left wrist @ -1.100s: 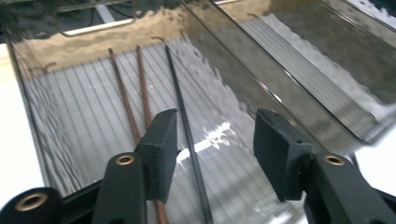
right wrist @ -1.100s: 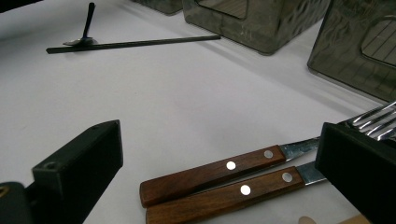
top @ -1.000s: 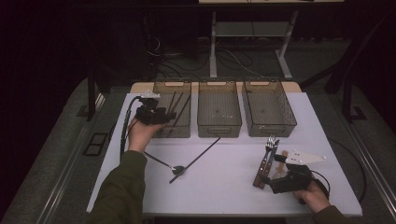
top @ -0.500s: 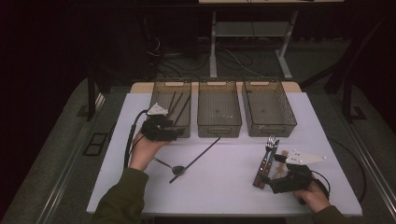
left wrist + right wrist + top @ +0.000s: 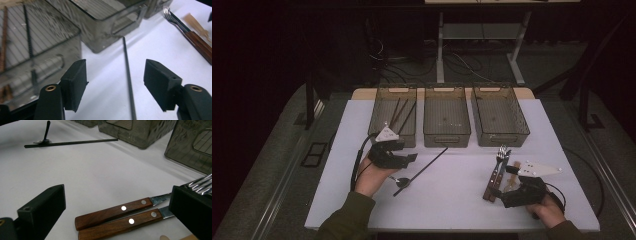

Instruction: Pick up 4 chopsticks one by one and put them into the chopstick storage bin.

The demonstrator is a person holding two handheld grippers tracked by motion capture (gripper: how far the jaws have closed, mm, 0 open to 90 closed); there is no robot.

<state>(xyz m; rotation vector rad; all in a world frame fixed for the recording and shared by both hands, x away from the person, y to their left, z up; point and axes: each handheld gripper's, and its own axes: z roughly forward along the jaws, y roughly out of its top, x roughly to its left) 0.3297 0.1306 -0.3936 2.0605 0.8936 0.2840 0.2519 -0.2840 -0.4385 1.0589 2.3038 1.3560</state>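
- A long black chopstick (image 5: 424, 166) lies flat on the white surface (image 5: 452, 200), slanting from just in front of the middle bin down toward the person's left hand.
- In the left tool view the black chopstick (image 5: 128, 80) runs up between the two black jaws without touching either pad.
- The left tool (image 5: 408, 159) hovers low over the near end of the chopstick; its jaws have just been opening and stand apart, gripping nothing.
- A small dark spoon (image 5: 399, 181) rests on the surface just beside the chopstick's near end.
- Three smoky clear plastic bins sit in a row at the far side: the left bin (image 5: 382, 117) holds several dark sticks, and the middle bin (image 5: 447, 135) stands beside the right bin (image 5: 499, 136).
- Two wooden-handled forks (image 5: 496, 172) lie side by side near the right hand.
- The right tool (image 5: 507, 186) rests at the forks' handles; in the right tool view its jaws stand wide with the wooden-handled forks (image 5: 117, 216) lying between them, unpressed.
- A pale wooden piece (image 5: 512, 167) lies just beside the forks.
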